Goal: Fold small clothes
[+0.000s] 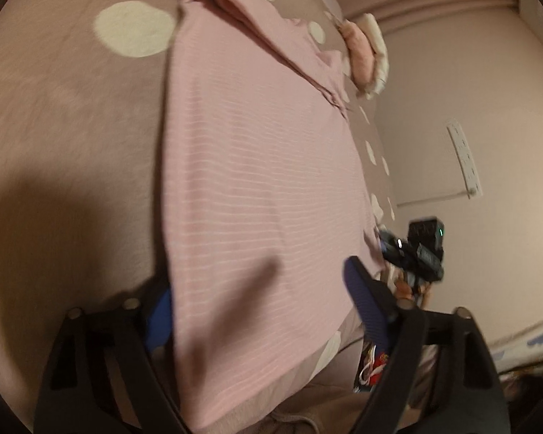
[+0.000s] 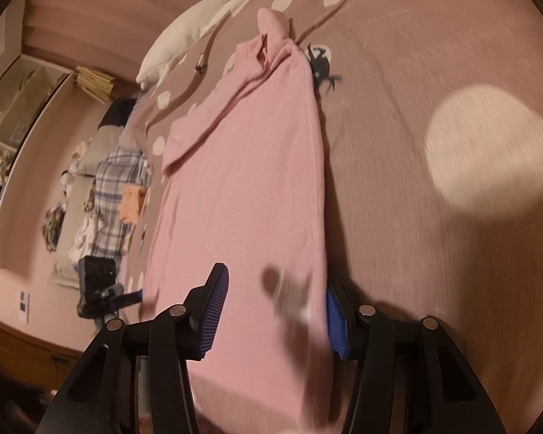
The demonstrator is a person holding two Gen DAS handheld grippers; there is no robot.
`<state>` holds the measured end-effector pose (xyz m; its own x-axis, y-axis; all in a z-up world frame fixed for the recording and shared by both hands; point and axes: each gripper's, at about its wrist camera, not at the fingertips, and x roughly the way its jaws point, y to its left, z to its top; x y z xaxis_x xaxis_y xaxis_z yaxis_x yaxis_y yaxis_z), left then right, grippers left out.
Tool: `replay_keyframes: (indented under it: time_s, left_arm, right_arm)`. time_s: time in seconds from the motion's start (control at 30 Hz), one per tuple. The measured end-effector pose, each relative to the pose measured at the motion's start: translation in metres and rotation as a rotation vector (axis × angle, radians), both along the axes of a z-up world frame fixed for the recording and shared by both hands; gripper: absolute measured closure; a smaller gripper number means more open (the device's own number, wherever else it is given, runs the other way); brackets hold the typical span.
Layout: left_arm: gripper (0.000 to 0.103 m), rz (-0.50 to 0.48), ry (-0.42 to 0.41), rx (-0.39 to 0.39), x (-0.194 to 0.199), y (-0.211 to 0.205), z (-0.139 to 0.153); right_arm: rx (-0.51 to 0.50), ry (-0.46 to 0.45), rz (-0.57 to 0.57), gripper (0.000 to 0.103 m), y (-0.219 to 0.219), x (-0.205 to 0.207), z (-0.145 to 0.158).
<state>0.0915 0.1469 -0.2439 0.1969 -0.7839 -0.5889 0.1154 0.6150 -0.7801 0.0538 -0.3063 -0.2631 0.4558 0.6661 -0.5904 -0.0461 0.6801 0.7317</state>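
The pink shirt (image 1: 257,188), thin-striped and folded lengthwise, lies flat on a mauve bedspread (image 1: 61,115) with cream dots; the left gripper (image 1: 260,300) straddles its near hem, jaws wide, pads apart from the cloth; the right gripper (image 2: 275,311) likewise stands parted over the hem; whether it pinches, I cannot tell.

Shirt (image 1: 257,188) hem cut off below; left gripper's (image 1: 260,311) left pad half hidden.
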Motion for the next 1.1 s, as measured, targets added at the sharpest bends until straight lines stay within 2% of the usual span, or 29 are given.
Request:
replay_keyframes:
  time_s: [0.07,0.1,0.13,0.17,0.2,0.23,0.27,0.37,0.5,0.67,0.8,1.03,1.1]
  left_arm:
    - [0.036,0.034,0.025,-0.016,-0.001,0.003,-0.003]
    - [0.041,0.038,0.032,-0.014,-0.002,0.004,-0.004]
    - [0.053,0.046,0.046,-0.007,-0.004,0.004,-0.005]
    - [0.071,0.051,0.062,-0.005,-0.005,0.005,-0.008]
    - [0.077,0.053,0.070,-0.002,-0.005,0.004,-0.009]
    - [0.088,0.055,0.080,0.008,-0.006,0.005,-0.013]
    - [0.091,0.058,0.080,0.012,-0.005,0.004,-0.012]
    - [0.093,0.061,0.052,-0.045,-0.006,0.006,-0.005]
    - [0.095,0.065,0.007,-0.160,0.000,0.009,0.010]
    - [0.095,0.112,-0.059,-0.341,0.013,0.014,0.027]
    - [0.095,0.177,-0.101,-0.470,0.031,0.023,0.037]
    - [0.095,0.252,-0.195,-0.490,0.076,0.041,0.066]
    - [0.094,0.253,-0.162,-0.414,0.088,0.044,0.064]
  right_arm:
    - [-0.012,0.006,0.008,0.052,0.005,-0.003,0.001]
    - [-0.026,0.011,0.017,0.055,0.008,-0.005,0.002]
    - [-0.039,0.018,0.026,0.062,0.011,-0.006,0.003]
    - [-0.066,0.028,0.036,0.066,0.015,-0.006,0.003]
    - [-0.080,0.032,0.039,0.075,0.017,-0.007,0.003]
    - [-0.093,0.035,0.041,0.083,0.018,-0.007,0.003]
    - [-0.106,0.036,0.041,0.087,0.019,-0.007,0.003]
    - [-0.090,0.024,0.036,0.092,0.017,-0.005,0.006]
    - [-0.003,-0.077,0.043,0.093,0.018,-0.006,0.027]
    - [0.120,-0.204,0.033,0.093,0.021,0.006,0.052]
    - [0.199,-0.259,0.007,0.093,0.024,0.022,0.062]
    - [0.220,-0.328,-0.070,0.093,0.017,0.064,0.086]
    - [0.228,-0.348,-0.095,0.093,0.009,0.079,0.092]
